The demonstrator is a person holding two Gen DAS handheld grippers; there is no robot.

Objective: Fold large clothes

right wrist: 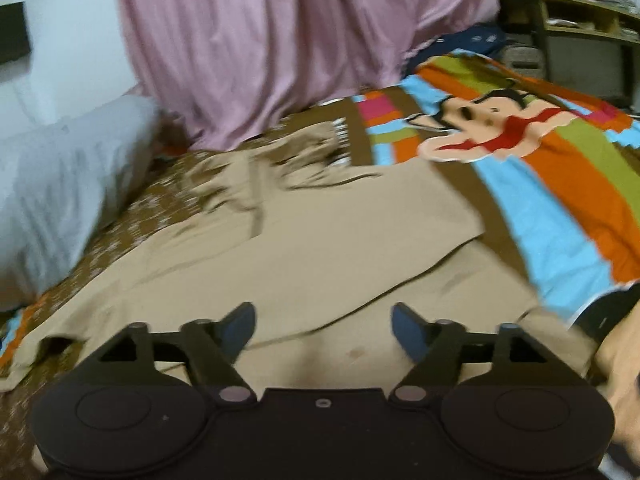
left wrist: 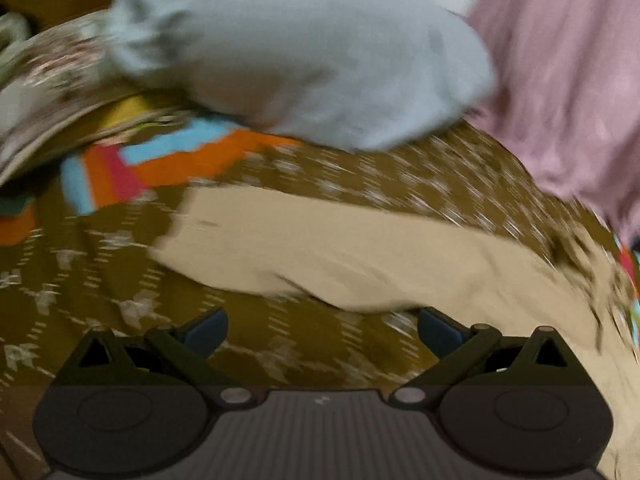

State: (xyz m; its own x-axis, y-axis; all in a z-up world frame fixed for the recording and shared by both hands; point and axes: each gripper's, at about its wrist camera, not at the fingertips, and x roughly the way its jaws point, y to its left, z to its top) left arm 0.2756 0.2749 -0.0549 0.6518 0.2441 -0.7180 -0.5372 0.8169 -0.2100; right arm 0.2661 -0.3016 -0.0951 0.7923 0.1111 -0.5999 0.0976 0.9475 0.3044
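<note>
**Hovering over the trousers, nothing gripped yet**

Lying across the bed, the beige trousers (right wrist: 304,240) spread from the near edge toward the pink curtain (right wrist: 280,40), on top of a brown patterned cloth (left wrist: 120,280) and the bright cartoon bedsheet (right wrist: 560,184). A grey pillow (left wrist: 300,60) sits just beside the far end of the garment.

The left tool (left wrist: 322,330) hangs with its fingers spread apart and empty, above the brown cloth and close to the trousers' near edge. The right tool (right wrist: 324,328) is likewise spread wide with nothing between its fingers, directly over beige fabric.

Both views are smeared by motion, so fine creases and seams are hard to read.

Risks, as I judge them:
- The left tool could pinch the brown cloth together with the trousers, since the two lie touching, dragging the under-layer into the fold.
- Layers of beige overlap under the right tool; catching only the top one would leave the fold crooked.
- The rumpled far end near the pillow may bunch if lifted without smoothing.
</note>
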